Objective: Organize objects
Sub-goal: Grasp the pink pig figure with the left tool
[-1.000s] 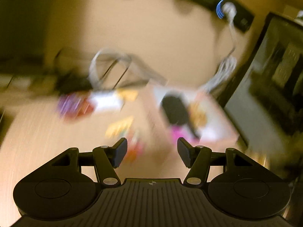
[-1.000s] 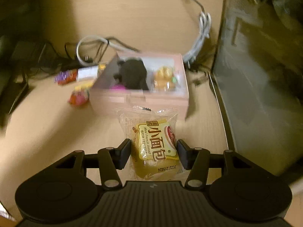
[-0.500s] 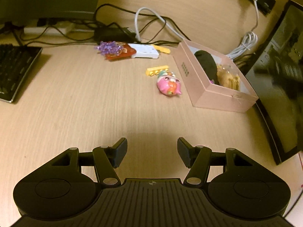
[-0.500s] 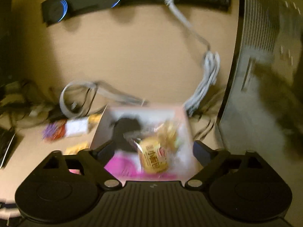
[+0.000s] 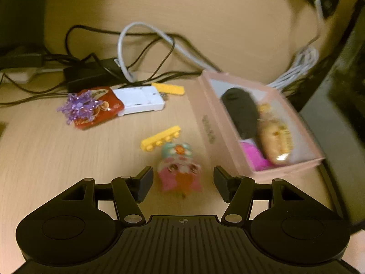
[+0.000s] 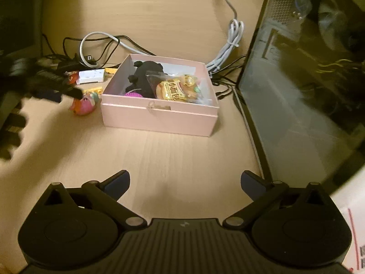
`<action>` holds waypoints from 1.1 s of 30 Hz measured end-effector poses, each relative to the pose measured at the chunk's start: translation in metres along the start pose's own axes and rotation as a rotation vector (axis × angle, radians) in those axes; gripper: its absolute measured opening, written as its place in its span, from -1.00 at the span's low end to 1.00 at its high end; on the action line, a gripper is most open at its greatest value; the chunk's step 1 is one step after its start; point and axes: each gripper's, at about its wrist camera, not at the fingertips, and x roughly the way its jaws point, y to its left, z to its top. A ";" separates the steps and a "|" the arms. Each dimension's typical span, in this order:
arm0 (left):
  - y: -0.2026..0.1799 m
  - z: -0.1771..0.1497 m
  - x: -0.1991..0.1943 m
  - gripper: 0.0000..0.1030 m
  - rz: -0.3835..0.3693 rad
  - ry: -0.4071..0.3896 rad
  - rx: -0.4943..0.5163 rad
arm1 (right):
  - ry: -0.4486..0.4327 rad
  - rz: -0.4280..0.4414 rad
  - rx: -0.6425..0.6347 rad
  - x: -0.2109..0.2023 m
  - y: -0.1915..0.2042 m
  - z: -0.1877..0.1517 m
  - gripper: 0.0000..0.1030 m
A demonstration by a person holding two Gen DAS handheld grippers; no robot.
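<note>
The left gripper (image 5: 181,183) hangs low over the wooden desk (image 5: 57,159) with its fingers (image 5: 143,182) apart, and a small pink and teal toy figure (image 5: 179,167) lies on the desk between them; the fingers do not touch it. Just behind the toy lies a yellow building brick (image 5: 160,138), and to its right stands the open pink box (image 5: 215,127). Inside the box are a black plush item (image 5: 240,111), a packet of small bread (image 5: 275,140) and something bright pink (image 5: 252,157) at the near end. Further back on the desk sit a purple crystal flower (image 5: 78,106) on a red packet (image 5: 102,105), a white block (image 5: 140,100) touching that packet, and a second yellow brick (image 5: 167,88) beside a tangle of cables (image 5: 146,45).

The right gripper (image 6: 185,181) is held well back from the box (image 6: 159,116), over bare desk, its fingers (image 6: 117,180) opening wide with nothing between them. From this side the bread packet (image 6: 173,90) rests on top of the box's contents, against the black plush (image 6: 147,73). The left gripper (image 6: 66,90) shows blurred at the left, next to the toy figure (image 6: 84,104). A dark computer case (image 6: 303,91) stands to the right of the box
</note>
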 end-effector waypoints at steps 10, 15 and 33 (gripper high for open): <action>0.001 -0.005 0.012 -0.03 -0.026 0.010 0.030 | 0.044 -0.008 -0.011 -0.001 0.010 -0.010 1.00; 0.018 -0.023 -0.034 -0.05 -0.087 -0.019 0.032 | 0.044 0.022 -0.029 0.008 0.029 0.003 1.00; 0.156 -0.082 -0.138 -0.06 -0.047 -0.015 -0.190 | -0.002 0.251 -0.112 0.072 0.182 0.109 1.00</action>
